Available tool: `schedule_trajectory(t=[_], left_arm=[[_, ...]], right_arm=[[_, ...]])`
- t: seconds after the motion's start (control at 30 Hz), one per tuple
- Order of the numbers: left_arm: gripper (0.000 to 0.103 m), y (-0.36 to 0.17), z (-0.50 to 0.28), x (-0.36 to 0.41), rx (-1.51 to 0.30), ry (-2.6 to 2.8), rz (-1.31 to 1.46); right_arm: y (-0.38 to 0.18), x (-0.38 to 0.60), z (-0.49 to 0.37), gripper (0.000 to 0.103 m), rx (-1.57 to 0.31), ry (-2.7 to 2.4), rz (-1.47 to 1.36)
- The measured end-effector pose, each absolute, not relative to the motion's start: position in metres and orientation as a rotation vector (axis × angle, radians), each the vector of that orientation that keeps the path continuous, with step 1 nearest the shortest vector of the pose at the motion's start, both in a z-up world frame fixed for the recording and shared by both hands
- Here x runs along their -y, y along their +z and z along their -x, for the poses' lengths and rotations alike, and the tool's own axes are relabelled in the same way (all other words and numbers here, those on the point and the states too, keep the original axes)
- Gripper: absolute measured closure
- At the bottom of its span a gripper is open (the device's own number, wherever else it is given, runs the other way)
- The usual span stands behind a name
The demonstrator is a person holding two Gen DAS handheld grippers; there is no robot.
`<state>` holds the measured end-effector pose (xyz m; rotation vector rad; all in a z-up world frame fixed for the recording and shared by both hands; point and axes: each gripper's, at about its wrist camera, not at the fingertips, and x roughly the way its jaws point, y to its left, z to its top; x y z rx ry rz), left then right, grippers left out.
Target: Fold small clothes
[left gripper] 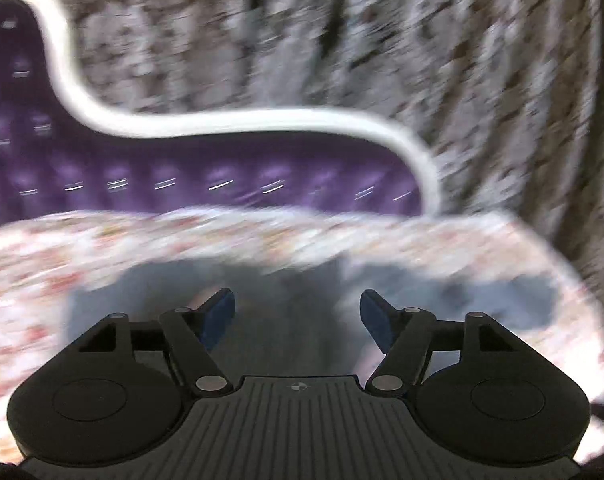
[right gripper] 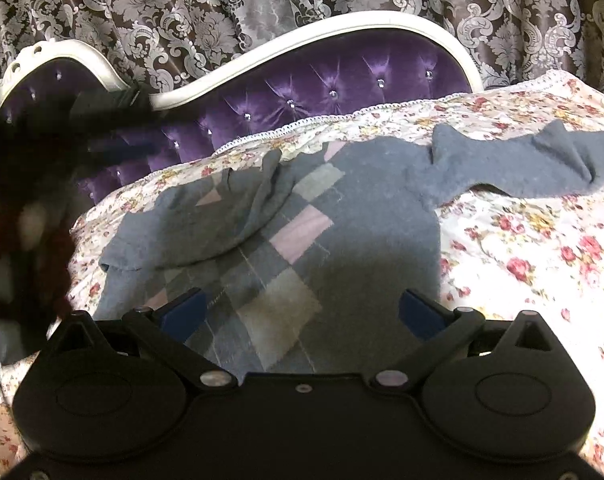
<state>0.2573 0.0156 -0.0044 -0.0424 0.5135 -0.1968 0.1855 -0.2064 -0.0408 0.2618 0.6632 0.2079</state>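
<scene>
A small grey-blue sweater [right gripper: 341,216] with a pink and grey argyle front lies flat on a floral bedspread [right gripper: 521,248]. Its left sleeve [right gripper: 222,220] is folded in over the chest. Its right sleeve [right gripper: 533,160] stretches out to the right. My right gripper [right gripper: 302,312] is open and empty, just above the sweater's lower front. My left gripper [left gripper: 298,316] is open and empty over the grey sweater [left gripper: 286,300]; that view is blurred by motion. The left gripper also shows as a dark blur at the left of the right wrist view [right gripper: 102,120].
A purple tufted headboard [right gripper: 321,84] with a white curved frame [right gripper: 262,52] stands behind the bed. Patterned grey damask curtains [right gripper: 222,8] hang behind it. The floral bedspread [left gripper: 262,236] spreads around the sweater on all sides.
</scene>
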Motion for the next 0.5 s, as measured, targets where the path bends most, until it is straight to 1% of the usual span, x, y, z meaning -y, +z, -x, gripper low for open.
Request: schedule_trajectory(t=[0.17, 0.3, 0.37, 0.4, 0.43, 0.47, 0.5], left_arm=[[0.035, -0.048, -0.257, -0.066, -0.625, -0.006, 0.030], [0.036, -0.066, -0.266, -0.096, -0.672, 0.083, 0.079], [0.036, -0.072, -0.270, -0.101, -0.691, 0.098, 0.068], [0.035, -0.074, -0.273, -0.101, -0.700, 0.099, 0.059], [0.035, -0.079, -0.274, -0.103, -0.709, 0.098, 0.057], [0.033, -0.082, -0.270, -0.104, -0.684, 0.094, 0.058], [0.032, -0.083, -0.269, -0.104, -0.675, 0.095, 0.060]], right_arm=[[-0.036, 0.193, -0.209, 0.001, -0.638, 0.214, -0.178], [-0.032, 0.174, -0.235, 0.001, -0.620, 0.227, -0.099], [-0.031, 0.165, -0.247, 0.012, -0.613, 0.230, -0.065], [-0.030, 0.161, -0.255, 0.031, -0.616, 0.233, -0.056], [-0.030, 0.157, -0.265, 0.044, -0.625, 0.242, -0.060], [-0.031, 0.156, -0.273, 0.047, -0.637, 0.255, -0.072], [-0.031, 0.154, -0.281, 0.047, -0.647, 0.266, -0.083]])
